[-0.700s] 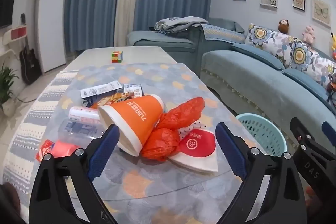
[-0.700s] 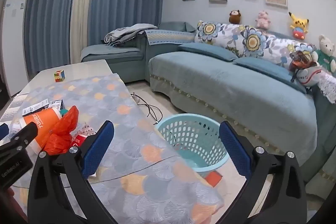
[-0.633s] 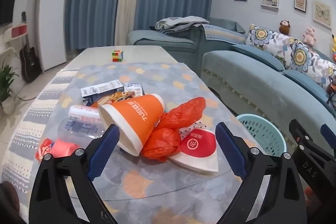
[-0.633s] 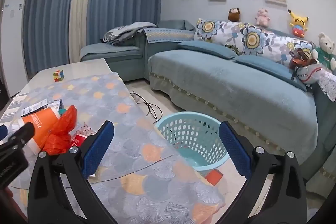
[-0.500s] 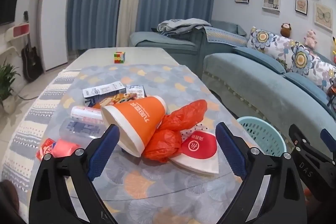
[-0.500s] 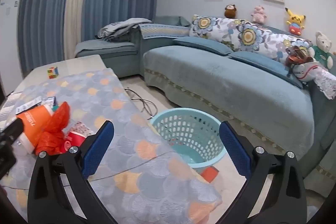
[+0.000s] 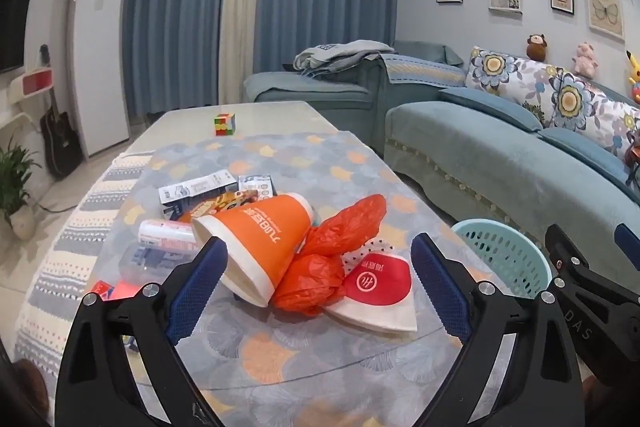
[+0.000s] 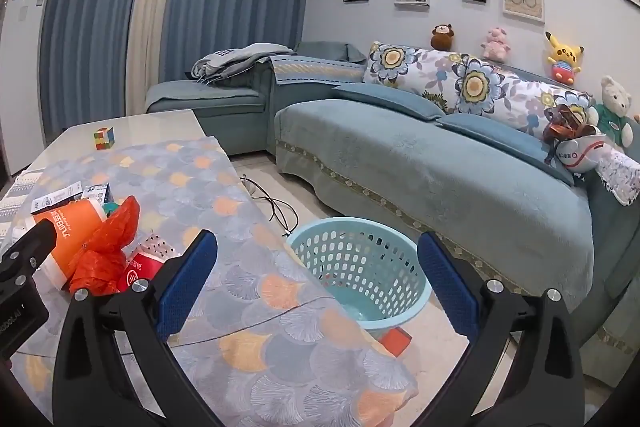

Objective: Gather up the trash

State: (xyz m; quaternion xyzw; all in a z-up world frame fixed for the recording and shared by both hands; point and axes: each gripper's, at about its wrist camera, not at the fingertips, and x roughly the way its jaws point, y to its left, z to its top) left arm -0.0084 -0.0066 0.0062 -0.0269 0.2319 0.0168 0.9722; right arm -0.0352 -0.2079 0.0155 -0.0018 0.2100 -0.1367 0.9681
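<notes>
Left wrist view: the left hand-held gripper [image 7: 316, 279] stands wide, nothing between its blue pads, above the near edge of the surface [image 7: 280, 155]. Just beyond it lies the trash heap: an orange paper cup [image 7: 260, 243] tipped on its side with its mouth toward the camera, a crumpled orange plastic bag [image 7: 332, 251] touching it, a red-and-white paper wrapper [image 7: 376, 291] under the bag, and small cartons [image 7: 196, 189] behind. A puzzle cube [image 7: 225, 124] sits well apart at the far end.

Right wrist view: the right hand-held gripper [image 8: 318, 275] is likewise wide and empty, pointed past the surface edge at the turquoise basket [image 8: 360, 275] on the floor, between the surface and the sofa [image 8: 440, 179]. The cup and bag lie at the left.
</notes>
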